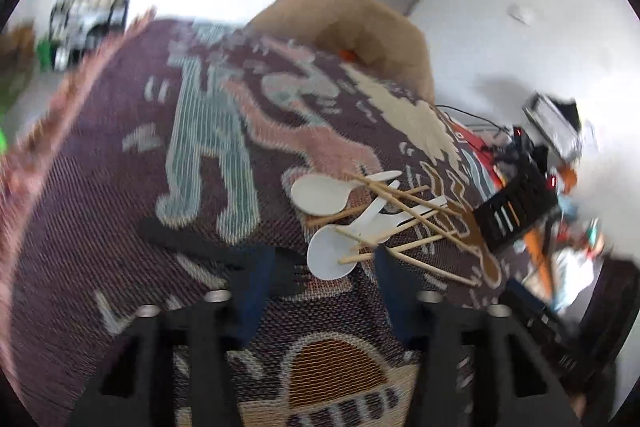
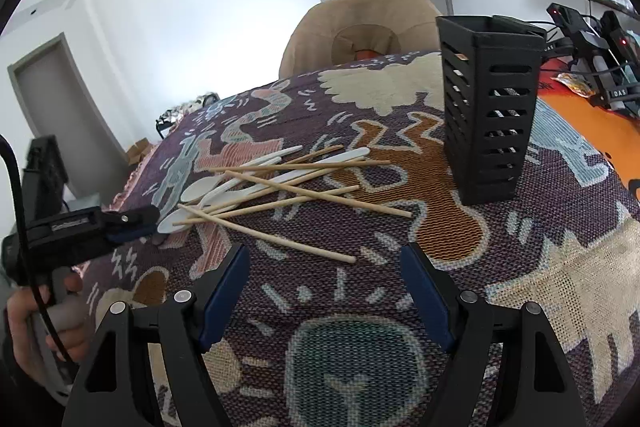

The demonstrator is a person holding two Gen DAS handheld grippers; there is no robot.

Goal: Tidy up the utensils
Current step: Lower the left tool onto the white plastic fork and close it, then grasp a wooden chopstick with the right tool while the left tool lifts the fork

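Several wooden chopsticks (image 2: 288, 187) and white plastic spoons (image 2: 208, 187) lie in a crossed pile on the patterned cloth (image 2: 520, 267). A black slotted utensil holder (image 2: 490, 115) stands upright to the right of the pile. In the blurred left wrist view a black fork (image 1: 192, 241) lies on the cloth, its tines crossing my left gripper's left pad. My left gripper (image 1: 324, 255) is open, just short of the white spoons (image 1: 332, 255) and chopsticks (image 1: 404, 215); the holder (image 1: 516, 211) is beyond. My right gripper (image 2: 324, 267) is open and empty, near the pile's front.
A hand (image 2: 48, 315) holds the left gripper (image 2: 132, 223) at the cloth's left edge. A beige cushioned chair (image 2: 360, 27) stands behind the table. Black devices with cables (image 2: 592, 39) sit on an orange surface (image 2: 580, 107) at the far right.
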